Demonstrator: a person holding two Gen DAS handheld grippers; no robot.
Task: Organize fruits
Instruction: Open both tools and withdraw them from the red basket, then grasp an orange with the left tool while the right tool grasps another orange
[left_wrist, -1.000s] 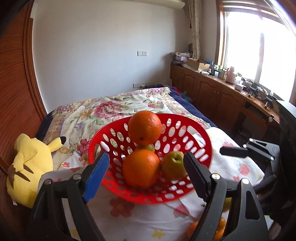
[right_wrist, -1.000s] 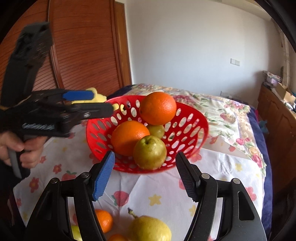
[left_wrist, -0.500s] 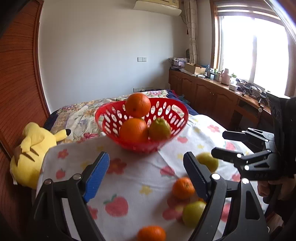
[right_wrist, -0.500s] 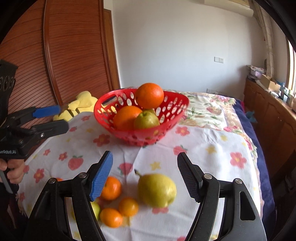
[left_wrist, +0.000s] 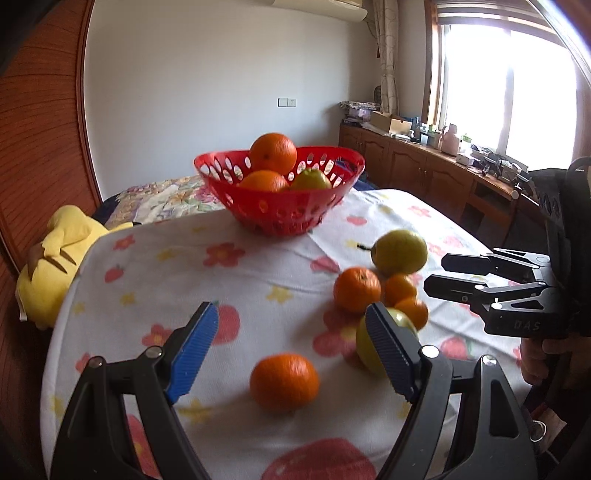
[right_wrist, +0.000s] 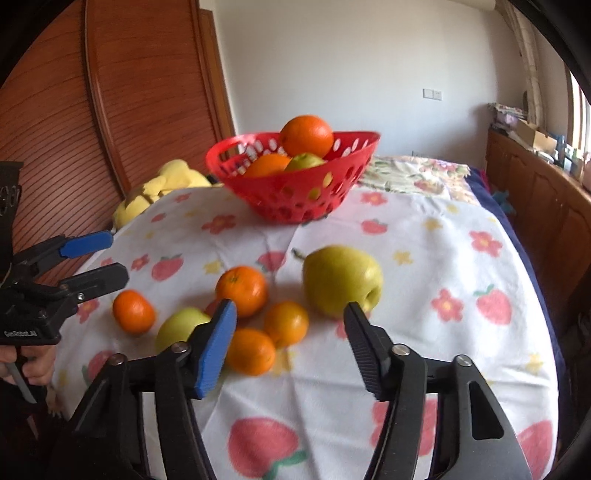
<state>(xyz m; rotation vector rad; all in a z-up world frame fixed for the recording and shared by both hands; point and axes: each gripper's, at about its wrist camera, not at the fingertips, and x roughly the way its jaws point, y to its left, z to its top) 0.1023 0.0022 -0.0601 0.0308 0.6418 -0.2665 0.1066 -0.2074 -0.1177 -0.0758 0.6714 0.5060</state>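
A red basket (left_wrist: 277, 218) (right_wrist: 295, 199) with two oranges and a green apple stands at the far side of the flowered cloth. Nearer lie a yellow-green pear (left_wrist: 400, 251) (right_wrist: 341, 280), several mandarins and a green apple (right_wrist: 181, 326). My left gripper (left_wrist: 290, 317) (right_wrist: 114, 256) is open above a lone mandarin (left_wrist: 284, 382) (right_wrist: 133, 312), not touching it. My right gripper (right_wrist: 290, 310) (left_wrist: 439, 273) hovers over the mandarin cluster (right_wrist: 286, 323); its jaws are closing, the pads press on nothing. The apple (left_wrist: 365, 347) is partly hidden by my left gripper's right finger.
A yellow plush toy (left_wrist: 55, 266) (right_wrist: 162, 188) lies off the table's left edge against a wooden sliding door (right_wrist: 110, 110). A bed with a floral cover lies behind the basket. Wooden cabinets (left_wrist: 424, 170) run under the window at the right.
Both grippers have drawn back from the basket and sunk toward the near cloth, bringing the loose fruit into view. The right gripper's jaws stand narrower than before.
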